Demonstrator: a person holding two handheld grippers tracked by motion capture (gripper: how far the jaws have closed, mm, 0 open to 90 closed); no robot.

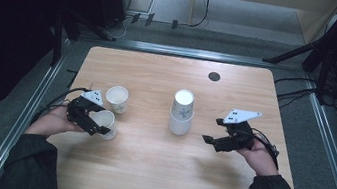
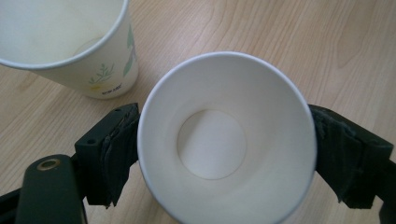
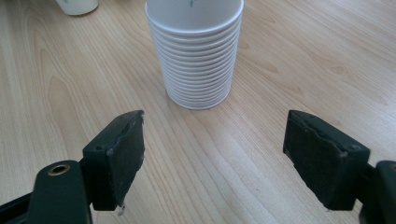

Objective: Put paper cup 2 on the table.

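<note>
Paper cups on the table, two tools out

Left tool sits around a white paper cup at near left; pads look right at its rim, can't tell if they press. A 2nd cup stands just behind it. Right tool is wide open w/ nothing in it, facing the cup stack mid table.

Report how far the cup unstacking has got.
Done: one paper cup stands alone, upright, on the table. In hand: a second cup sits upright between the left gripper jaws; whether the pads still press it is unclear. Left: the stack of cups is many cups tall; the right gripper waits open before it.
</note>
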